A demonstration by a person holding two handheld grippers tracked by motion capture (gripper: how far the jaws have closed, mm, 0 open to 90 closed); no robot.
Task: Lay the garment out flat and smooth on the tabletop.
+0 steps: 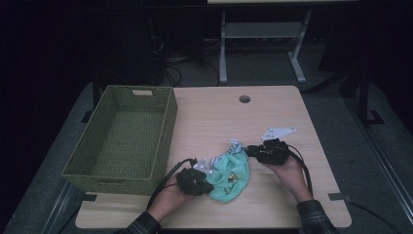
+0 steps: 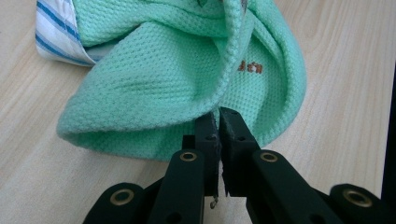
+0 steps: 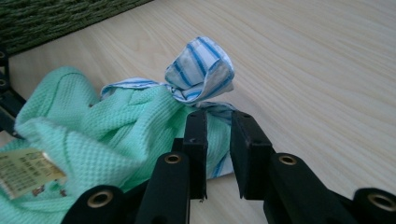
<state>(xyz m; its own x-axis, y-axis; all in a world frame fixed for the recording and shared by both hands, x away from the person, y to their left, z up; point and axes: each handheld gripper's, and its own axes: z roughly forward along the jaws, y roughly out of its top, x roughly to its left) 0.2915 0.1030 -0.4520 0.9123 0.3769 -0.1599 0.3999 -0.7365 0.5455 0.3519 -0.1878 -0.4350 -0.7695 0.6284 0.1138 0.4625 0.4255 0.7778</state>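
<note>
A mint green knit garment (image 1: 233, 179) with a blue-and-white striped part (image 1: 234, 145) lies bunched on the wooden table (image 1: 272, 112). My left gripper (image 1: 208, 176) sits at the garment's left side. In the left gripper view its jaws are shut on a fold of the green garment (image 2: 187, 70), right at the left gripper (image 2: 219, 114) tips. My right gripper (image 1: 250, 151) is at the garment's upper right. In the right gripper view the striped part (image 3: 201, 70) stands up bunched and runs down between the tips of the right gripper (image 3: 218, 116), which pinch it with a narrow gap.
An empty olive woven basket (image 1: 168, 126) stands on the table's left half, and its wall (image 3: 56, 16) lies just beyond the garment. A paper label (image 3: 25, 172) is sewn to the green cloth. A cable hole (image 1: 244, 99) is near the table's far edge.
</note>
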